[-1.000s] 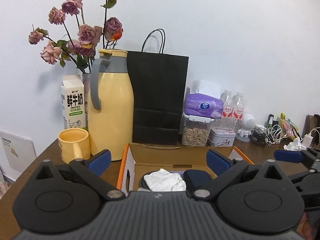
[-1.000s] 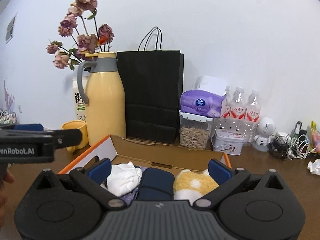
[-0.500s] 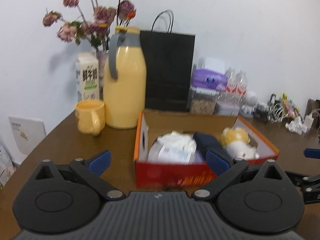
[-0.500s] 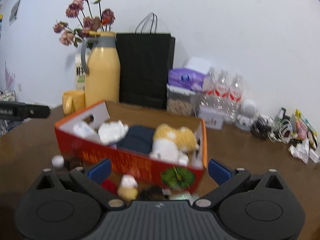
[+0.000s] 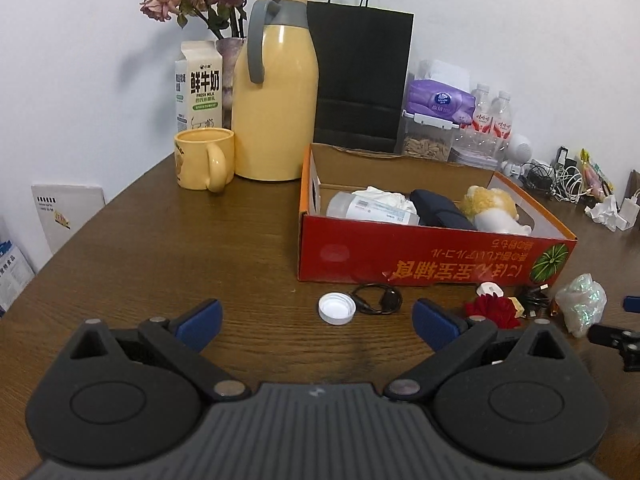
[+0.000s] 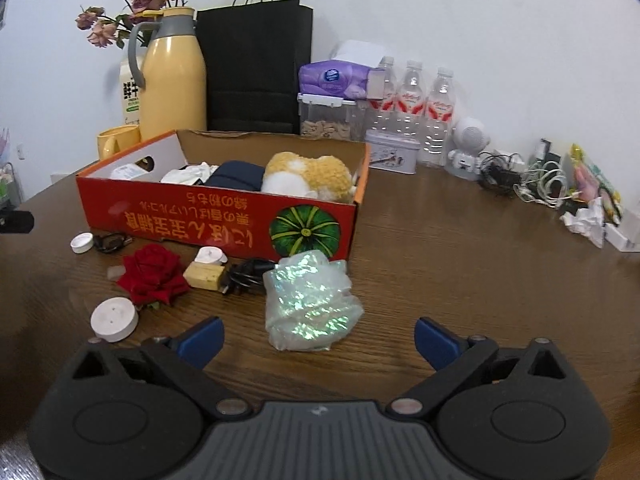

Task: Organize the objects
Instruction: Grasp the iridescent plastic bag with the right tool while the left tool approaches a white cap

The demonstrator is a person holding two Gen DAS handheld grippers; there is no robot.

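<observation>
Brown wooden table, white wall

- The left gripper has a matte black body with a ribbed grey centre panel.
- Two round black discs flank that panel, each under a triangular cut-out.
- Silver pivot pins join its black linkage arms.
- Its fingertips carry blue pads.
- The right gripper has the same build, colours and blue pads.

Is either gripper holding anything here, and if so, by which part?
Nothing is held. The left gripper and right gripper are both open and empty; the iridescent wrapper lies loose ahead of the right.
</observation>
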